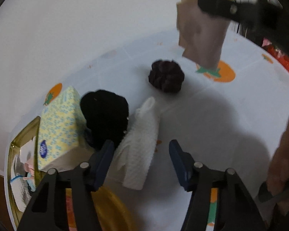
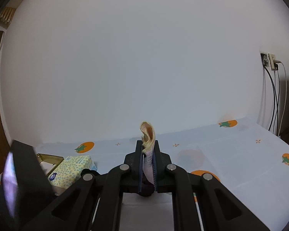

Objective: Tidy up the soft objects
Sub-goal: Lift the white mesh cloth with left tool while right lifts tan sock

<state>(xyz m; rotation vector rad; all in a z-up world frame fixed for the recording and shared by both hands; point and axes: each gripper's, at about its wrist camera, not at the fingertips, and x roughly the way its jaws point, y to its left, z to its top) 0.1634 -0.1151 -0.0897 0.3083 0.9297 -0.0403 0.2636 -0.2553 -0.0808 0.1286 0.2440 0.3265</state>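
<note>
Only the left wrist view is showing the gold box (image 1: 23,134), black bundle (image 1: 106,119) and white towel (image 1: 140,144) lying near the tissue pack (image 1: 61,127) on the table (image 1: 212,115). The left tool (image 1: 141,163) is hovering, jaws apart around the towel. Far right, the right tool (image 2: 147,165) is pinching a pinkish cloth (image 2: 149,154) aloft.

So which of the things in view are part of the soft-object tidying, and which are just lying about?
Part of the job:
- beige cloth pinched in the right gripper
- white towel
- black cloth
- dark scrunchie
- gold box

Just lying about:
- tissue pack
- wall sockets
</note>
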